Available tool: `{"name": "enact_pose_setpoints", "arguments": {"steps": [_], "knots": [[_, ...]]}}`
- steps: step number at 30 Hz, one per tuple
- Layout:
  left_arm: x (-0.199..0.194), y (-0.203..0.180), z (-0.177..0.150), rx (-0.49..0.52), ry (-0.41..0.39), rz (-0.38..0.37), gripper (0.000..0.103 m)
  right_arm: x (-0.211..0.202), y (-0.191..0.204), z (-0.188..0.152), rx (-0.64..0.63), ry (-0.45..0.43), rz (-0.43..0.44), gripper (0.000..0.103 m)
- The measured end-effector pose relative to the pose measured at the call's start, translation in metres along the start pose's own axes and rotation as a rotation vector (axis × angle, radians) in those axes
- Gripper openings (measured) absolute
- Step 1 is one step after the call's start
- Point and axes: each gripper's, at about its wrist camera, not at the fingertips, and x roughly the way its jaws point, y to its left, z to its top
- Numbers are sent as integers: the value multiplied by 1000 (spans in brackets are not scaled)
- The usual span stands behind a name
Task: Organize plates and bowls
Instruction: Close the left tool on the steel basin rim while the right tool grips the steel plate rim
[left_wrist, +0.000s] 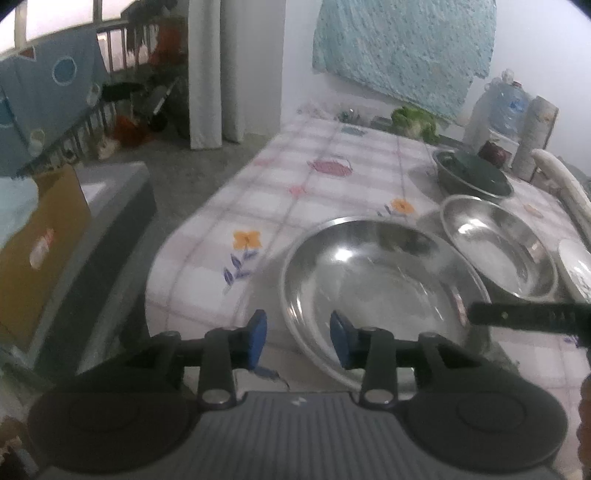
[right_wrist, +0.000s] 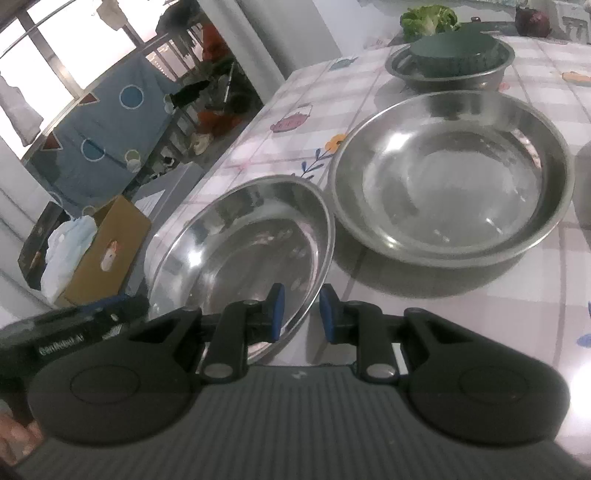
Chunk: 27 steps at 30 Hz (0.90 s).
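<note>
A shallow steel plate (left_wrist: 380, 291) (right_wrist: 243, 243) lies near the table's front left corner. My left gripper (left_wrist: 298, 338) is open, its jaws straddling the plate's near left rim without touching. My right gripper (right_wrist: 301, 314) is open too, with the plate's right rim between its jaws. A deeper steel bowl (left_wrist: 498, 247) (right_wrist: 450, 177) sits just beyond the plate. Farther back a steel bowl (left_wrist: 476, 188) (right_wrist: 450, 75) holds a dark green bowl (left_wrist: 476, 170) (right_wrist: 454, 50) turned upside down. A white plate (left_wrist: 576, 269) shows at the right edge.
The table (left_wrist: 314, 184) has a checked floral cloth; its left edge drops to the floor. Lettuce (left_wrist: 413, 120), water bottles (left_wrist: 506, 107) and a dark jar (left_wrist: 493, 153) stand at the back. A cardboard box (right_wrist: 107, 251) sits on the floor to the left.
</note>
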Motion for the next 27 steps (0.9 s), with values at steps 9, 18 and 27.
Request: {"name": "enact_pose_setpoints", "arguments": {"steps": [9, 18, 27], "knots": [[38, 1, 11, 13, 25, 81, 32, 10, -4, 9, 6, -20, -18, 18], [45, 3, 11, -23, 33, 82, 10, 21, -6, 10, 31, 1, -7, 11], [33, 10, 4, -32, 72, 99, 15, 31, 4, 10, -8, 12, -7, 11]]}}
